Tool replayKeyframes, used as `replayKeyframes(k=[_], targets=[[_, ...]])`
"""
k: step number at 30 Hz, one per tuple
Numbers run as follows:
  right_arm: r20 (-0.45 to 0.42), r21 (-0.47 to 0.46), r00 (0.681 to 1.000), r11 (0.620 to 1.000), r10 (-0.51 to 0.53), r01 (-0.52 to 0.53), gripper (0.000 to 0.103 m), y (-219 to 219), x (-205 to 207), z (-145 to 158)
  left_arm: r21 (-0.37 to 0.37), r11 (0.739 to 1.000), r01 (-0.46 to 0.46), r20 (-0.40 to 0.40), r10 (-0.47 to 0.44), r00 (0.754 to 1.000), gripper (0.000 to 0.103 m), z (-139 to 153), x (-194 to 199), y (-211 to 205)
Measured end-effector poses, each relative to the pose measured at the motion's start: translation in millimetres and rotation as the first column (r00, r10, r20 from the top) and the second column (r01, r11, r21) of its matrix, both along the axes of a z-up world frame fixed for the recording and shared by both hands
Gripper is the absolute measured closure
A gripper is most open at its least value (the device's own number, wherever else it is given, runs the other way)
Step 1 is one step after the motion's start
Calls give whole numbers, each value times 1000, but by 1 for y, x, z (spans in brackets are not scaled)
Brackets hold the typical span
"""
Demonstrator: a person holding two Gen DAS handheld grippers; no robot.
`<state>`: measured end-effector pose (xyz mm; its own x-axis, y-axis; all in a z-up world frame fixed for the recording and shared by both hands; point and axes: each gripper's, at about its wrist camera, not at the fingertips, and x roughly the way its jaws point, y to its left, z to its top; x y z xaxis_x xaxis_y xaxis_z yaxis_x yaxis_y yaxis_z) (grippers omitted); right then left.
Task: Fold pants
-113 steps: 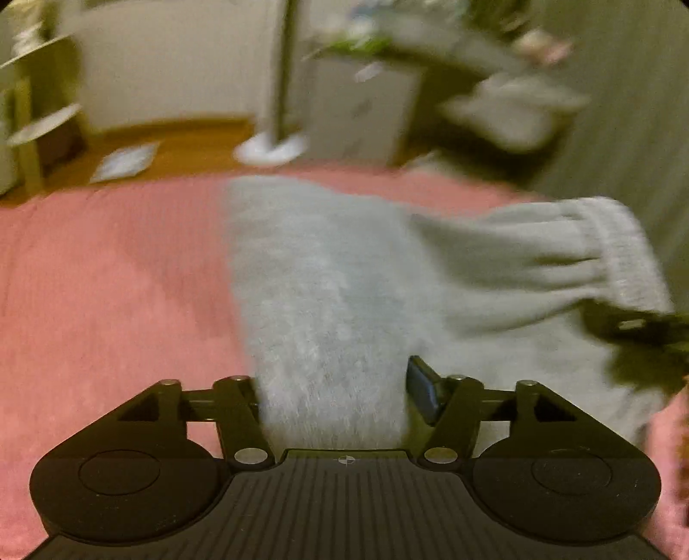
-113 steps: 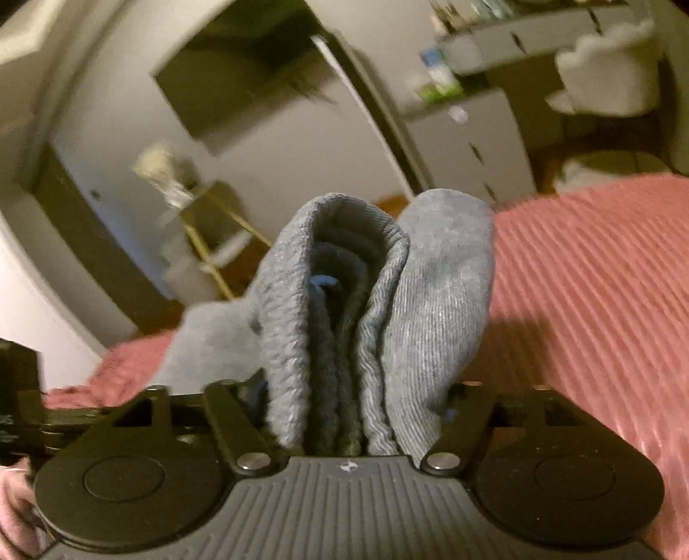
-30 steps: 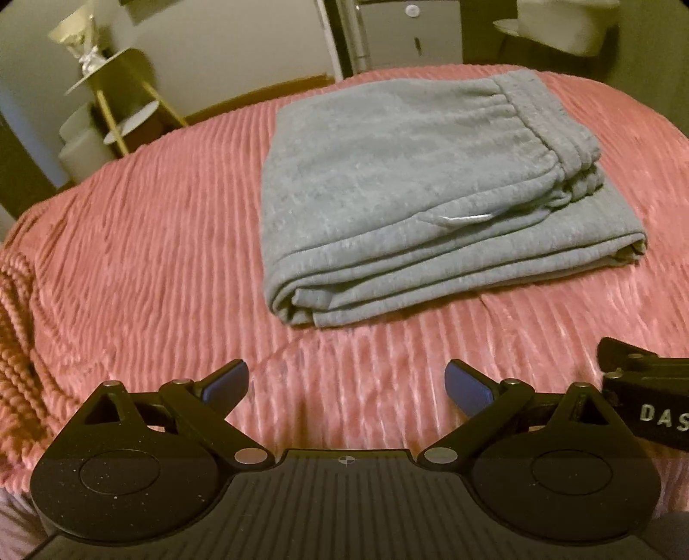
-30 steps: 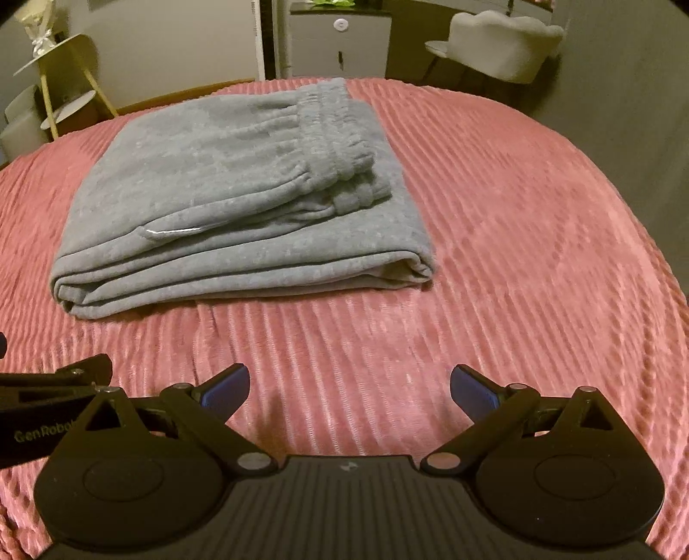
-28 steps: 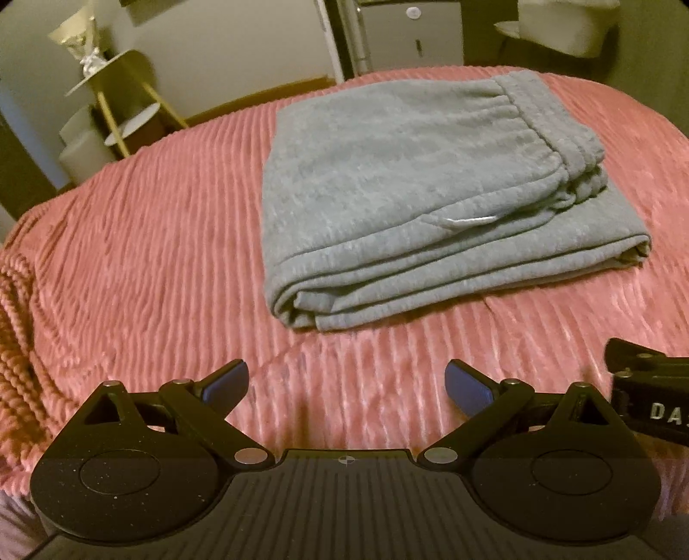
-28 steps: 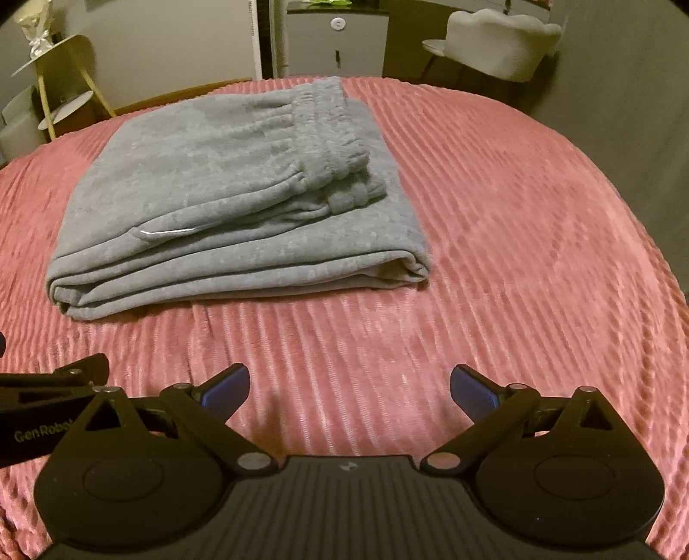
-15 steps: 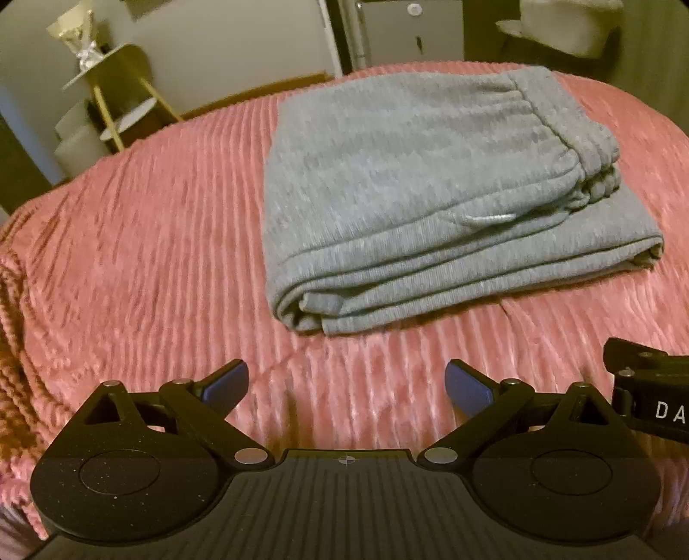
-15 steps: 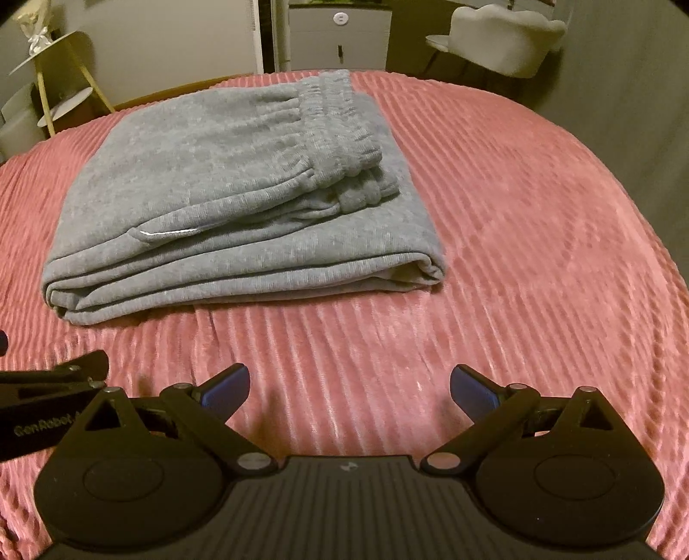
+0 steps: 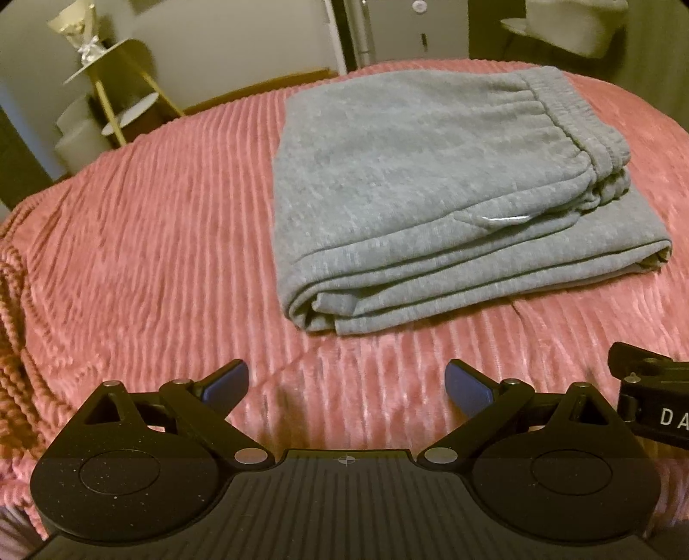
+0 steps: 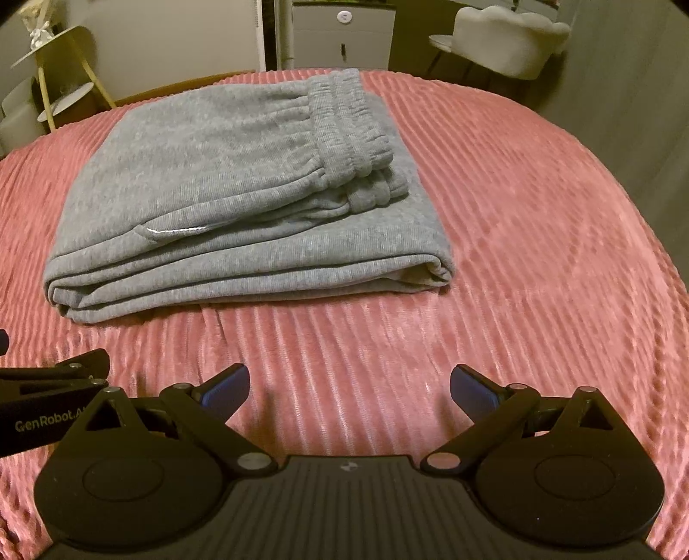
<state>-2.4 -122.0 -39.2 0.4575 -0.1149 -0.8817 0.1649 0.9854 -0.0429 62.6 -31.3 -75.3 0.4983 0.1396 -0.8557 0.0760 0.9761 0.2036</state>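
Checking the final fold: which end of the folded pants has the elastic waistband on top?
The right end of the pants: the ribbed waistband lies across the top there, while the left end shows only smooth stacked folds.

Pants [image 9: 430, 181]: folded into a stack, lying on the bedspread [image 9: 150, 241], toward its far side.
Waistband [image 10: 344, 125]: on top of the stack, at its right end.
Fold edges: layered along the near side of the stack, facing both grippers.
Left gripper [image 9: 346, 383]: over the bedspread, near side of the pants, apart from them, fingers spread with nothing between.
Right gripper [image 10: 349, 387]: just right of the left gripper, before the pants, fingers spread, nothing between.
Tiered stand [image 9: 112, 103]: behind the bed, far left.
Cabinet [image 10: 344, 30]: behind the bed, centre.
Chair [image 10: 508, 38]: behind the bed, far right.
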Motion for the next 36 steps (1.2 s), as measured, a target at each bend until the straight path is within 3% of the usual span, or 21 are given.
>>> replayKeyframes(k=[36], targets=[[-14,-9,1000,1000,12,-12,4,4,3,2,-3,1000,-5,-23,5,1000,3,-3,3,2]])
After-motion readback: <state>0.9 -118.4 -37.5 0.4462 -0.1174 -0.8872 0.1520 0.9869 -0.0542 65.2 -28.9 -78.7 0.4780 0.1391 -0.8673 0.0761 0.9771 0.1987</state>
